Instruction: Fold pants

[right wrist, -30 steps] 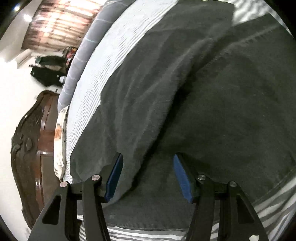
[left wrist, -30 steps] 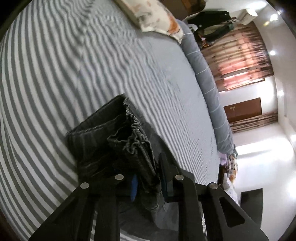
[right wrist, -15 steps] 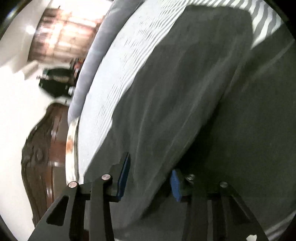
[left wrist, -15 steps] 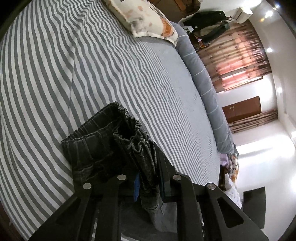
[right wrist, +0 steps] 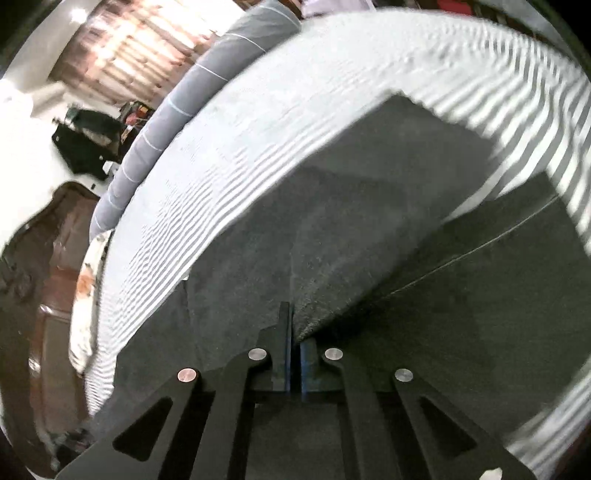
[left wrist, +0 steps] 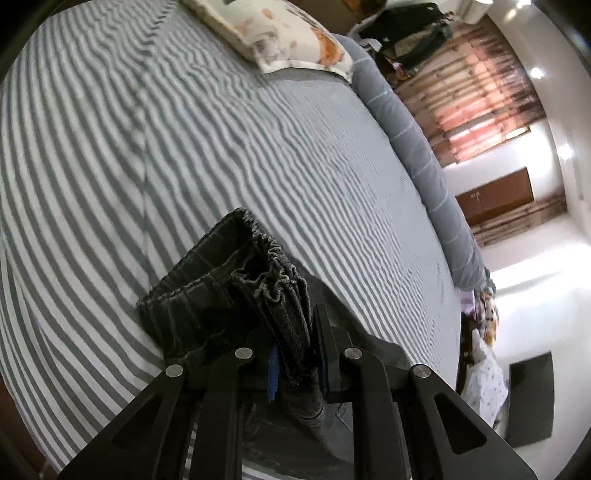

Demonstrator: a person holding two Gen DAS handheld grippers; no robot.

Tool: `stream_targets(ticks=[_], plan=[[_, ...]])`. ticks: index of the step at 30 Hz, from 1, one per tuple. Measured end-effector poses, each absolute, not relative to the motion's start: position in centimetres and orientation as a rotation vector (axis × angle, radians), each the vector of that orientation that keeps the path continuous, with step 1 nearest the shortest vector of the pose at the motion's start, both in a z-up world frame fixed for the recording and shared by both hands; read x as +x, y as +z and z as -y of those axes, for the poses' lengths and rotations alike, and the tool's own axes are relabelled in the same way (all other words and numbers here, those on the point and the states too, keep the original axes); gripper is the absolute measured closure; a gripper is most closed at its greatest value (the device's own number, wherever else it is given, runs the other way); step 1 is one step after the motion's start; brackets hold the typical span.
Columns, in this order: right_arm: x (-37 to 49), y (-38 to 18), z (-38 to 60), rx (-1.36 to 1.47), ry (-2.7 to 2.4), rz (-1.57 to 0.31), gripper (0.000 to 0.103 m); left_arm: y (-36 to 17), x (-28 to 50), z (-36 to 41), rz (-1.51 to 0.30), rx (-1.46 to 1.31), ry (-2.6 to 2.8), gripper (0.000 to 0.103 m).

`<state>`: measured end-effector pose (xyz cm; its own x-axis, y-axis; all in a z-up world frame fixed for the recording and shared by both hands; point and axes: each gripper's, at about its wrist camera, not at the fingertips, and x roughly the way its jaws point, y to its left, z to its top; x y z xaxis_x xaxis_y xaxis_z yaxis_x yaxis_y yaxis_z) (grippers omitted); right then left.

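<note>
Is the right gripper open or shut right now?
Shut on the pants: the right gripper has just closed, its blue pads nearly meeting with a raised ridge of dark fabric pinched between them.

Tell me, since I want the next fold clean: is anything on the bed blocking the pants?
Nothing visible does. The left gripper clamps the pants at the waistband, the right gripper a leg; the striped sheet beyond lies bare up to the pillow.

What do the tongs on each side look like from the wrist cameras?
Both match: the left tongs and right tongs have matte black angular arms with triangular cut-outs, round silver rivets at the joints, and blue pads inside the fingers. No cables, markings or sleeves show.
</note>
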<state>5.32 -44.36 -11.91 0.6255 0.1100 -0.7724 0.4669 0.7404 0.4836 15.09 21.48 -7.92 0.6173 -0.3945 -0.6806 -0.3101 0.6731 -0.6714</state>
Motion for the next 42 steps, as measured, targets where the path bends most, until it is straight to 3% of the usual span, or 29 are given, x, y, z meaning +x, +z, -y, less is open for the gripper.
stream_targets(ticks=[8,18,24,30,34,40,42], plan=[[-1.3,-9.0,42.0,0.633,-0.251,-0.903,0.1,-5.9,16.1,-21.7,-0.974,-0.636,-0.16,0.087],[-3.9,-14.5,41.4,0.679,-0.289,-1.042,0.1,-13.4,14.3,-23.3,-1.176,-0.552,-0.063,0.087],[-3.5,-16.3,41.8,0.733,-0.271,-1.08,0.095,-13.1,14.2,-21.9,-1.177,-0.473,-0.012,0.085],[-4.1,-16.5,43.2,0.857,-0.215,-1.029,0.093,-10.3,12.4,-21.0,-1.103,-0.428,0.009,0.078],[-4.0,-16.4,44.2,0.876,-0.218,-1.006,0.091,-7.1,9.8,-19.2,-0.999,-0.315,0.014,0.066],[-3.4,-16.1,45.9,0.92,-0.201,-0.982,0.091,-3.1,6.4,-10.1,-0.872,-0.098,-0.21,0.045],[-3.0,-15.9,46.2,0.921,-0.187,-0.981,0.092,-2.8,5.8,-5.9,-0.877,-0.052,-0.333,0.043]])
